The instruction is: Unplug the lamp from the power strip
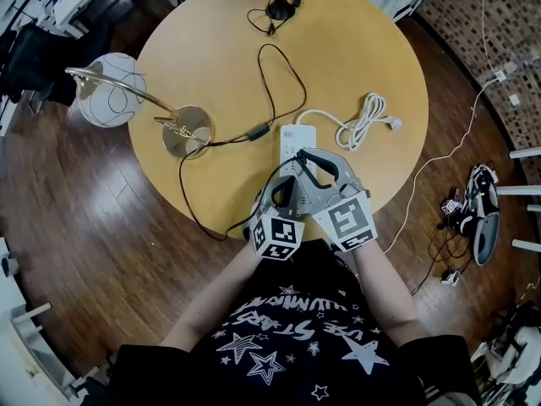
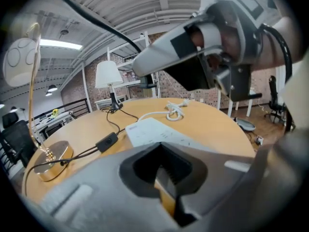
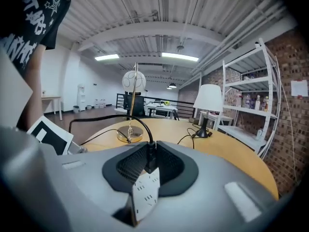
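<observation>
The brass lamp with a white globe shade stands at the table's left. Its black cord loops over the table past an inline switch. The white power strip lies near the front edge. My right gripper is shut on the lamp's black plug, which sits against the strip's end; the prongs are hidden. My left gripper hovers beside it over the strip's near end. Its jaws are together with only a thin slit and nothing in it.
A second lamp with a white shade stands at the table's far edge. The strip's own white cable lies coiled to the right. Cables and a headset lie on the wooden floor at the right.
</observation>
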